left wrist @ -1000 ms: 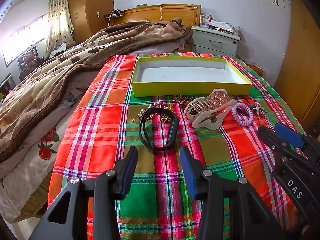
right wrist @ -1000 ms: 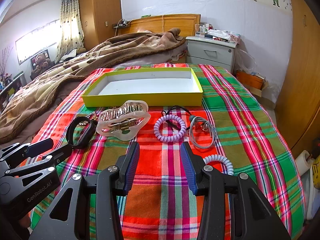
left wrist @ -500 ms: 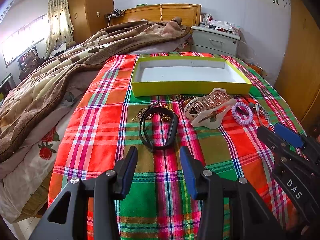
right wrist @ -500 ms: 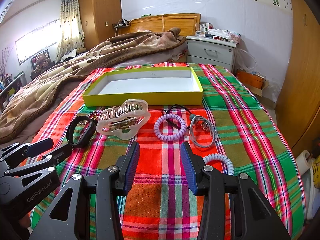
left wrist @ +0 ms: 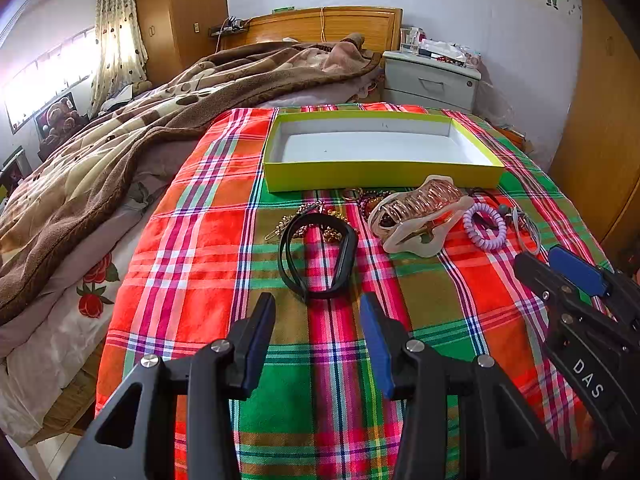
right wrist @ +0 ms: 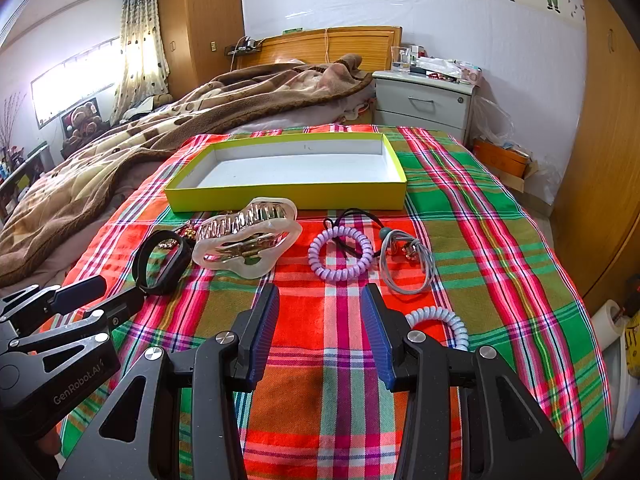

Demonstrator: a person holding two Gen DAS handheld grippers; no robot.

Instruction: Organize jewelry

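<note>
Nothing picked yet: left gripper (left wrist: 318, 340) and right gripper (right wrist: 320, 334) hover wide open and empty over the plaid cloth (left wrist: 192, 264), jewelry like the black band (left wrist: 318, 258) beside the empty yellow box (left wrist: 380, 174), so next means reaching for one piece.

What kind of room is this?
A bedroom, most likely in a home: a bed with a wooden headboard, a rumpled brown blanket and a bedside cabinet.

Black hand-held gripper (left wrist: 318, 344), blue ribbed pads (right wrist: 262, 332), silver screws, white lettering
</note>
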